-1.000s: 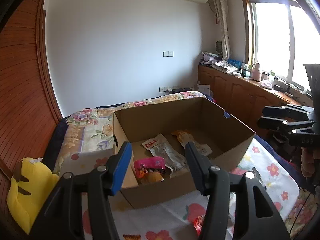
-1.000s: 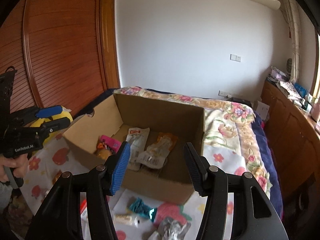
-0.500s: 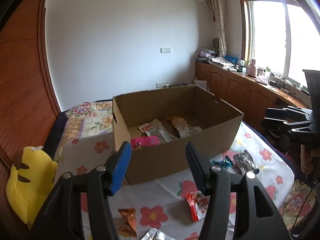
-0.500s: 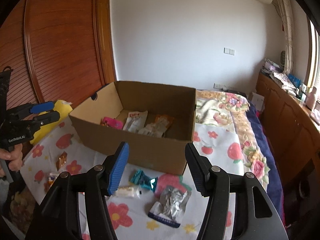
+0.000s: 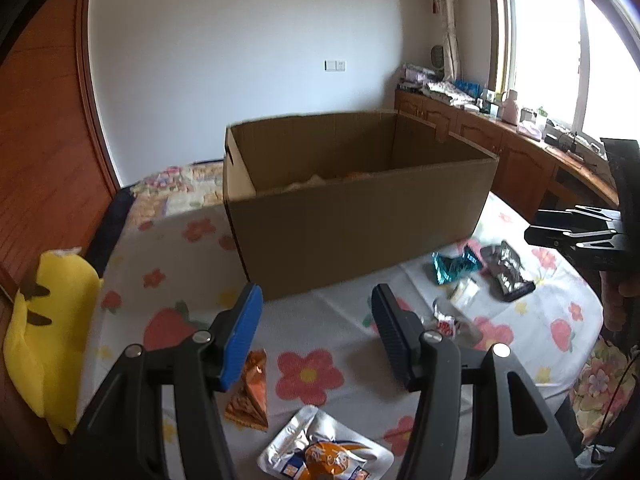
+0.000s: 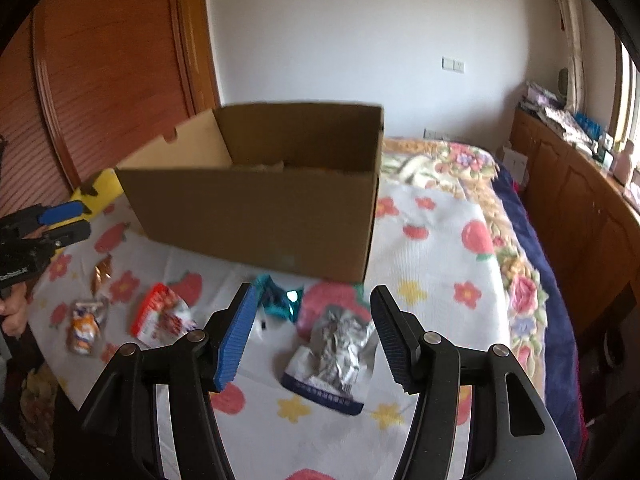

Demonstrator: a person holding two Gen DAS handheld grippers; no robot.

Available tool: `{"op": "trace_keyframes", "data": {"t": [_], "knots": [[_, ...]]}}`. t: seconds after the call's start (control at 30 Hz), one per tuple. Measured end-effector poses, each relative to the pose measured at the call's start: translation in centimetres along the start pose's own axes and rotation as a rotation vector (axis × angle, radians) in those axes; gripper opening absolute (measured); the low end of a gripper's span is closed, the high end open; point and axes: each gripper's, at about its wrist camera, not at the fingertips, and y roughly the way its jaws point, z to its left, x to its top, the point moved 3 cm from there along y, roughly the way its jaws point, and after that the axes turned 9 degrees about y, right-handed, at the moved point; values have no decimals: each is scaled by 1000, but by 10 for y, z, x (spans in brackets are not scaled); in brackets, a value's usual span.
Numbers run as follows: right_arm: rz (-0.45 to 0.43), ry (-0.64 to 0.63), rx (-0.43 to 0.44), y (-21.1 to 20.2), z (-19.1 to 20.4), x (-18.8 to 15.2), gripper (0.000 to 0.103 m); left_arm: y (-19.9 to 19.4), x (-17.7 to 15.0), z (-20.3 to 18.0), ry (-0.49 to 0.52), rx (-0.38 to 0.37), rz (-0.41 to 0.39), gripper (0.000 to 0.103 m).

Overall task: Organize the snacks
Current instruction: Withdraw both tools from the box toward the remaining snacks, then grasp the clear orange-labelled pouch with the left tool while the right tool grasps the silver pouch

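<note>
An open cardboard box (image 5: pixel 360 216) (image 6: pixel 260 216) stands on the flowered bed cover (image 6: pixel 436 248); its contents are mostly hidden behind the near wall. In front of it lie loose snacks: an orange wrapper (image 5: pixel 250 392), a silver pouch with orange print (image 5: pixel 324 452), a red-white packet (image 6: pixel 160 316), a teal wrapper (image 6: pixel 278 300) and a crinkled silver packet (image 6: pixel 336 352). My left gripper (image 5: pixel 316 332) hangs open above the cover, near the orange wrapper. Over the silver packet, my right gripper (image 6: pixel 312 328) is open and holds nothing.
A yellow plush toy (image 5: pixel 48 320) lies at the bed's left edge beside a wooden wardrobe (image 6: pixel 100 80). Low wooden cabinets (image 5: pixel 520 160) with clutter on top run under the window. The bed's right edge drops to a dark blue sheet (image 6: pixel 532 264).
Both grippers have sunk and drawn back from the box. Its inside has dropped out of sight and the loose snacks on the cover have come into view.
</note>
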Motion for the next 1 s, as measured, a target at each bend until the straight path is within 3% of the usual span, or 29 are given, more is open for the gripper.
{"op": "trace_keyframes", "data": {"t": [0.33,0.57,1.0], "knots": [[85,35,-58,41,-15,-26,64,4,-29,-8,13,-50,35,61],[111,63,-89,53,-26,-32,68,-2,-52,-15,21,-29,55,61],[147,18,-113,61,-18,-41,74,-4,-91,-11,-74,11,150,61]]}}
